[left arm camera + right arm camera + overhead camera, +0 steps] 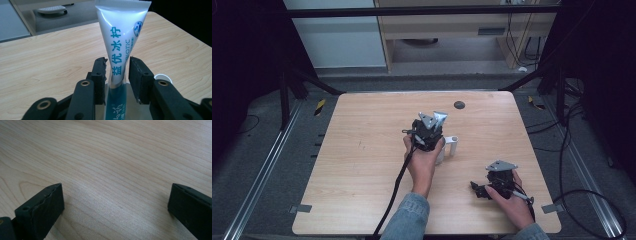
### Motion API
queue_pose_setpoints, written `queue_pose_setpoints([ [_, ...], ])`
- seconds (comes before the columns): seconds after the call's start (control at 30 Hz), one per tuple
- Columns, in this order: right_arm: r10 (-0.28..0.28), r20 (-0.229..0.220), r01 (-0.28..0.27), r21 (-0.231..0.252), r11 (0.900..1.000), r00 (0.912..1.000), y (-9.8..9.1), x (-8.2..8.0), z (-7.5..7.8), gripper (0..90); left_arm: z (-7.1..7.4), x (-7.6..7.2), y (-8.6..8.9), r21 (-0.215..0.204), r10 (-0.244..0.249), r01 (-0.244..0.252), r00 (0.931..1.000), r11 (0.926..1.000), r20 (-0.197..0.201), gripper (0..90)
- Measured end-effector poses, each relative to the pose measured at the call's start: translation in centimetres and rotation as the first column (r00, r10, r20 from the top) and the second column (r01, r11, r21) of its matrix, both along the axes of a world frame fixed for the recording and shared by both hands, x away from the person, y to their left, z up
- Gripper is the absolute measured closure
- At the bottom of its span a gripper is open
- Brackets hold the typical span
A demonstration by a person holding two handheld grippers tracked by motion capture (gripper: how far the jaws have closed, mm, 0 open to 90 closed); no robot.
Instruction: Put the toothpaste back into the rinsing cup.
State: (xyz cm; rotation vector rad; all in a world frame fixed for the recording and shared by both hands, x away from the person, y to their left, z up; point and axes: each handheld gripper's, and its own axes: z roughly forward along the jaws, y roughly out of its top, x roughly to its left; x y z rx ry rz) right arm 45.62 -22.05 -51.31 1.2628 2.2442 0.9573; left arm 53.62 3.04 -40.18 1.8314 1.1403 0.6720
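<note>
Toothpaste tube (120, 37), silver-white with blue lettering, stands upright with its flat crimped end uppermost, about the middle of the worktop (362, 165) and a little toward the far edge. The left gripper (117, 62) flanks its lower half with the jaws set narrow. One pad lies against the tube and the other shows a sliver of gap, so the hold looks loose rather than clamped.

The step in hand seems to be leaving the tube standing. Doing that well means widening evenly, keeping the wrist level, and drawing straight back toward the near edge so neither pad drags the tall, top-heavy tube over.

A small white cup (452, 145) stands just beside the tube on the side toward the right edge, and the retreat should avoid it. The right gripper (479, 189) rests near the near right corner, with its jaws wide and empty over bare wood.
</note>
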Motion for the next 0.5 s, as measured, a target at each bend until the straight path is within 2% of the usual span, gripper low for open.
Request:
queue_pose_setpoints([
  [0.5, 0.001, 0.001, -0.001, -0.001, 1.0000, 1.0000, -0.01, 0.01, 0.00, 0.7, -0.06, -0.32, 0.10, 0.021, 0.005, -0.005, 0.9999, 0.9998, 0.012, 56.4],
])
